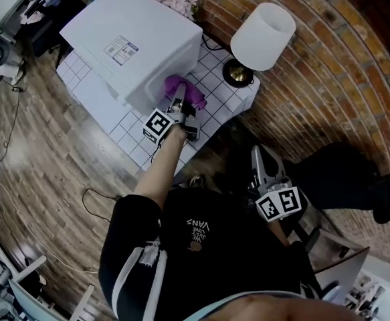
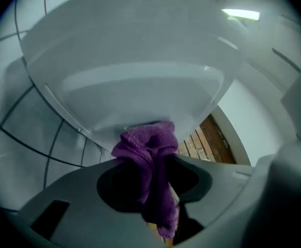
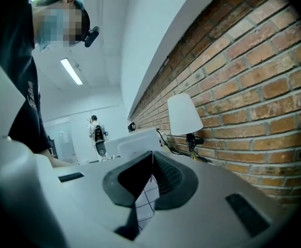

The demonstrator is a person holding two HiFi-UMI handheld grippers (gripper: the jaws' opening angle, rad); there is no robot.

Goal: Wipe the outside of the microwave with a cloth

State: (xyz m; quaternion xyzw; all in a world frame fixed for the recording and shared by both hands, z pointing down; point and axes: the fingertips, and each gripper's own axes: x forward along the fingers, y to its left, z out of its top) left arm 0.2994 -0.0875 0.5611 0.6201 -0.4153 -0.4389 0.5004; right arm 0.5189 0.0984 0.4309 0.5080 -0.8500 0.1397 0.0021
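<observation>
A white microwave stands on a white tiled table. My left gripper is shut on a purple cloth and holds it against the microwave's lower side wall. In the left gripper view the cloth is bunched between the jaws and touches the curved white microwave just ahead. My right gripper hangs low at the person's side, away from the table, shut with nothing between its jaws. In the right gripper view that gripper faces the microwave from afar.
A lamp with a white shade and dark base stands on the table's right corner, near the brick wall. A black cable lies on the wooden floor. Another person stands far off in the right gripper view.
</observation>
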